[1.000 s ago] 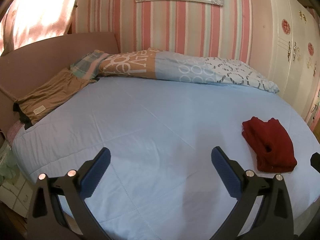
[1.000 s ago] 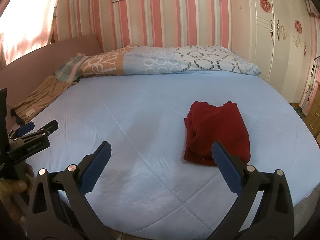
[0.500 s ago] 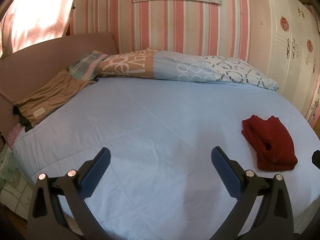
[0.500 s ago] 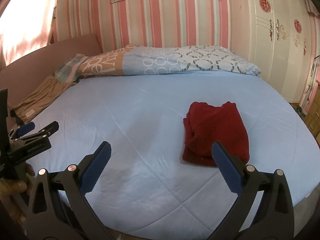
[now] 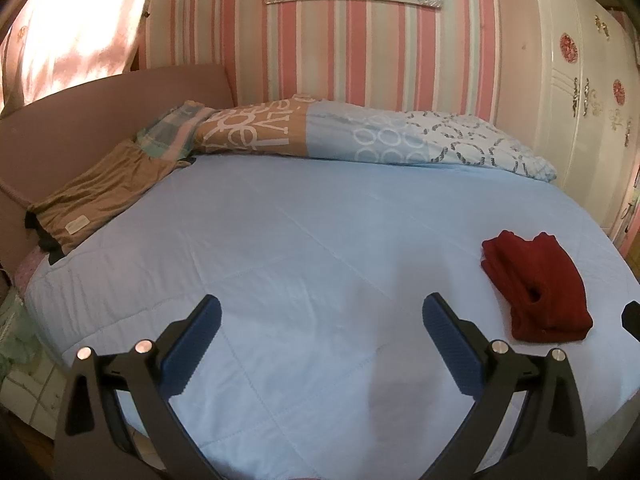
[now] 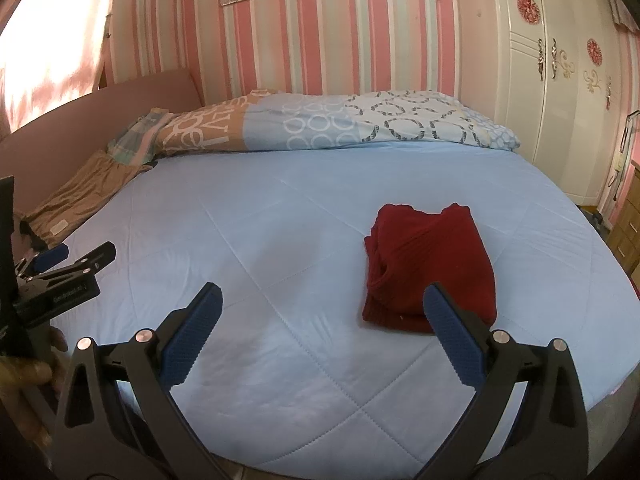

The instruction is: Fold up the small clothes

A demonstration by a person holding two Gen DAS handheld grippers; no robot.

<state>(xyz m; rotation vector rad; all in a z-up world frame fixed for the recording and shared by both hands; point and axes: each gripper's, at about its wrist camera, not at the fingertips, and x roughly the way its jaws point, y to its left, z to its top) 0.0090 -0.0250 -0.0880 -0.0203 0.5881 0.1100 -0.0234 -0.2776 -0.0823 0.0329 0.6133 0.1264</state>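
A folded dark red garment [image 6: 434,264] lies on the light blue bed cover [image 6: 280,240], right of the middle. In the left wrist view the red garment [image 5: 536,284] sits near the bed's right edge. My right gripper [image 6: 322,332] is open and empty above the near part of the bed, its right finger just in front of the garment's near edge. My left gripper [image 5: 320,336] is open and empty too, well left of the garment. The left gripper [image 6: 72,264] also shows at the right wrist view's left edge, held by a hand [image 6: 24,372].
A patterned duvet roll [image 5: 360,140] lies across the head of the bed. Tan folded clothes [image 5: 96,196] rest at the far left by the pink headboard [image 5: 80,120]. A white wardrobe [image 6: 560,80] stands at the right. A wooden drawer unit [image 6: 628,228] is beside the bed.
Both views have shifted only slightly; the garment lies where it was and both grippers remain open.
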